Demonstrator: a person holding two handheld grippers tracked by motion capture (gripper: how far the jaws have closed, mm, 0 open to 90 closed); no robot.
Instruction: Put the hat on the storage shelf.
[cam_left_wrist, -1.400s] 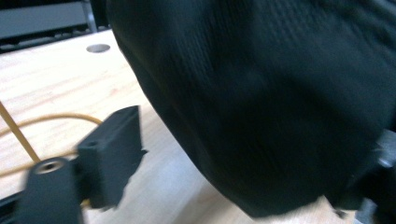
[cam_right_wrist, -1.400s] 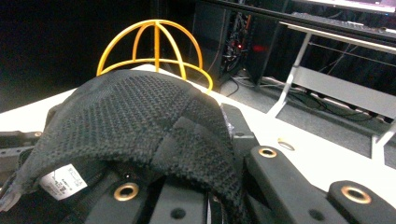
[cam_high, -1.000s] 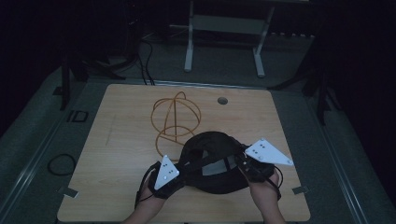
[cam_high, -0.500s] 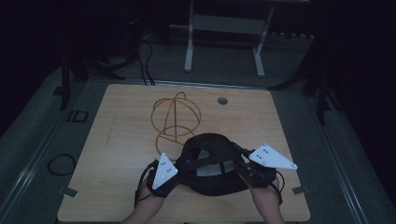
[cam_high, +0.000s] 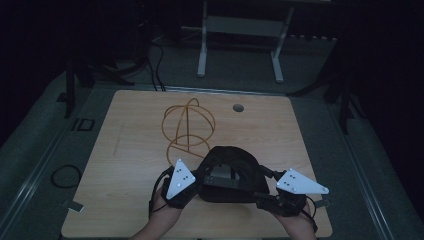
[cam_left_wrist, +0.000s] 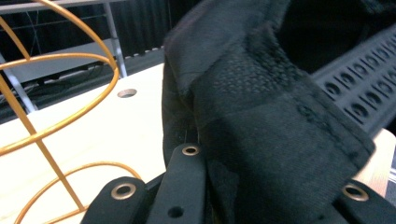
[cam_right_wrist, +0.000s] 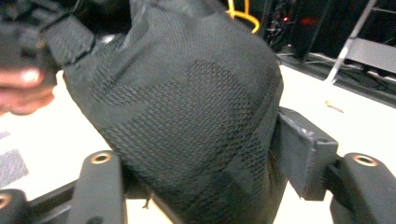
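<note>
Black cap (cam_high: 227, 175) sits at the table's (cam_high: 125, 150) 6 o'clock edge, just in front of the orange wire stand (cam_high: 187, 127). Left gripper (cam_high: 192, 182) is clamped tight on the cap's left side, as before. Right gripper (cam_high: 267, 192) was closed on the cap a second ago; its jaws have just been opening, fabric between them, pads off it. Right hand has drifted toward 4 o'clock.

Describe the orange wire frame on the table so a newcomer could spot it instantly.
On the light wooden table, look just beyond the black fabric cap. There stands the orange wire frame, loops forming an open ball on a ring base; it is the one bright, see-through thing there.
</note>
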